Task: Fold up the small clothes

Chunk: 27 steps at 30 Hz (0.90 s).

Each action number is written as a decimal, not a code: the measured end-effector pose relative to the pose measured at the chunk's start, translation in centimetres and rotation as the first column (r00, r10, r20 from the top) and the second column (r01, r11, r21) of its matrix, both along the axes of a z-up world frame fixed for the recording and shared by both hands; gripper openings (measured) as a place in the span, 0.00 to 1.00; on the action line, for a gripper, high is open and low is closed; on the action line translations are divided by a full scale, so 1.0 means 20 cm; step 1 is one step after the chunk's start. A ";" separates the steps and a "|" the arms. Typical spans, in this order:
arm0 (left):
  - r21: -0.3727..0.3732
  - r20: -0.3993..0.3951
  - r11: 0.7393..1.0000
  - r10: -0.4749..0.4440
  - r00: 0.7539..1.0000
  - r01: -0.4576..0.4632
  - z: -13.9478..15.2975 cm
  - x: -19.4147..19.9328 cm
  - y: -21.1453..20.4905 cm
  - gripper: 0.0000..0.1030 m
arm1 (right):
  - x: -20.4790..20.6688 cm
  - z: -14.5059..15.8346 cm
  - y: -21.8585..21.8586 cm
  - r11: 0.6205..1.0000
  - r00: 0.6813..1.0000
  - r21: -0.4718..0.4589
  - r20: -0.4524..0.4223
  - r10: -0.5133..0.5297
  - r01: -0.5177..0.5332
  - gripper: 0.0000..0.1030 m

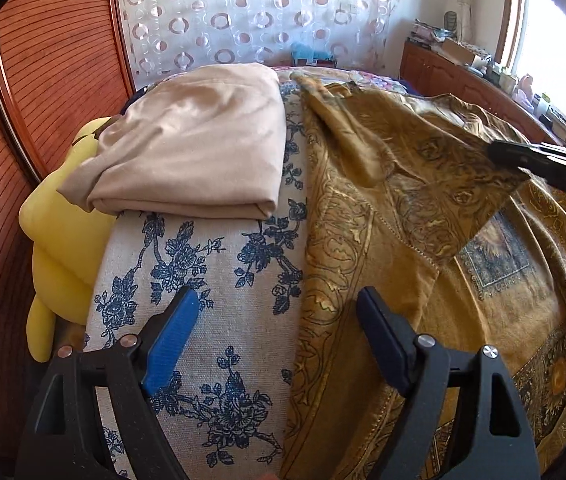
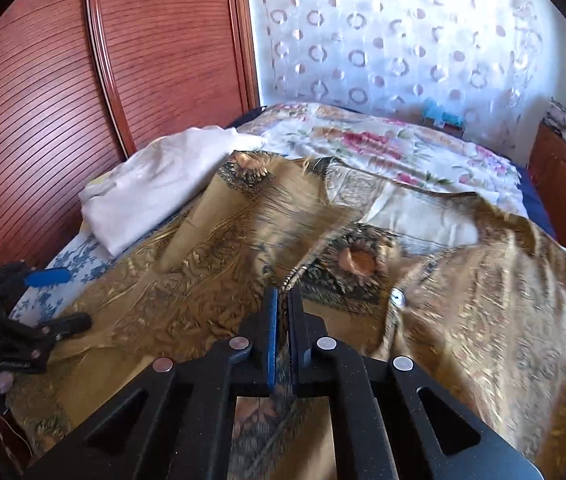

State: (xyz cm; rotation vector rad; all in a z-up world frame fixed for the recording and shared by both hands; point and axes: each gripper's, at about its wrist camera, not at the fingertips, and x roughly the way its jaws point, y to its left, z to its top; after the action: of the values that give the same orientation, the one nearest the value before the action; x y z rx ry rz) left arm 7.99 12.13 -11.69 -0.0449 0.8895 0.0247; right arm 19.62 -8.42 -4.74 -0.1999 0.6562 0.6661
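Observation:
A gold patterned garment (image 1: 423,216) lies spread on the bed; it also fills the right wrist view (image 2: 463,320). My right gripper (image 2: 282,300) is shut on a lifted edge of the gold garment, and it shows in the left wrist view (image 1: 499,156) at the right, holding a flap up. My left gripper (image 1: 279,312) is open and empty, low over the garment's left edge where it meets the blue floral bed cover (image 1: 203,280). It shows in the right wrist view (image 2: 59,300) at the far left.
A folded beige cloth (image 1: 191,152) lies on the bed behind, white in the right wrist view (image 2: 155,184). A yellow plush toy (image 1: 63,240) sits at the bed's left edge. A wooden wardrobe (image 1: 43,80) stands left. A cluttered wooden cabinet (image 1: 463,68) stands right. A floral quilt (image 2: 383,148) lies farther back.

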 end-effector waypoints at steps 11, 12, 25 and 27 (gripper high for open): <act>-0.002 -0.001 1.000 0.007 1.000 -0.007 0.00 0.00 0.01 0.82 | 0.07 0.03 -0.08 0.998 0.998 0.015 -0.020 -0.061 0.062 0.34; -0.002 -0.001 1.000 0.007 1.000 -0.007 0.00 0.00 0.01 0.82 | 0.05 0.05 -0.11 0.998 0.998 0.023 -0.013 -0.063 0.063 0.34; 0.010 0.020 1.000 0.005 1.000 -0.005 0.01 -0.01 0.01 0.82 | -0.34 0.23 -0.84 0.971 0.956 0.056 0.167 -0.239 0.233 0.67; 0.031 0.049 1.000 0.005 0.999 -0.007 0.05 -0.02 -0.01 0.82 | -0.37 0.23 -0.93 0.962 0.946 0.036 0.174 -0.273 0.271 0.67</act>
State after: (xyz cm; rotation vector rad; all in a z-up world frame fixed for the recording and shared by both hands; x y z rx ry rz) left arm 7.54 11.99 -10.70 -0.0190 0.8398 0.0427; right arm 12.25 -27.11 -0.19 -0.1521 0.4967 0.3801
